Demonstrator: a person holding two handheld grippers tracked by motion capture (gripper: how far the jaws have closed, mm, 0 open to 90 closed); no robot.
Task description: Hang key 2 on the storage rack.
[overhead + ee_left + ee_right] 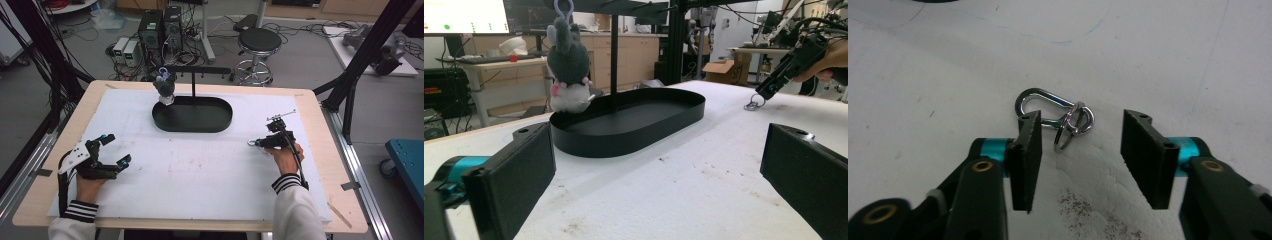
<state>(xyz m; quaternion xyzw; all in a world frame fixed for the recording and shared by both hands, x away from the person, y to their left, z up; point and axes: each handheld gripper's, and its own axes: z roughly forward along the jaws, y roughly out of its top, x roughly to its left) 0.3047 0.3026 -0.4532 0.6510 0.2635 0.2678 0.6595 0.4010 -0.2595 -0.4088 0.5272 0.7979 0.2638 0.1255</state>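
Observation:
A silver carabiner (1040, 100) with key rings (1075, 122) lies on the white mat, between the jaws of my right gripper (1083, 120). The left pad (1028, 150) is at the carabiner's side, the right pad stands clear, so the gripper is open. From above, the carabiner (251, 143) lies at the tip of the right gripper (258, 143), right of centre. My left gripper (118, 148) rests wide open near the left front, holding nothing. A grey and white plush bunny (164, 87) hangs by a loop from the black stand (193, 85) over the oval tray (220, 125).
The black tray's wall (634, 142) stands ahead of the left gripper (656, 150), with the bunny (568, 70) at its left end and the right gripper (769, 90) far right. Beyond the table's far edge are a stool (257, 42) and computer cases (160, 30).

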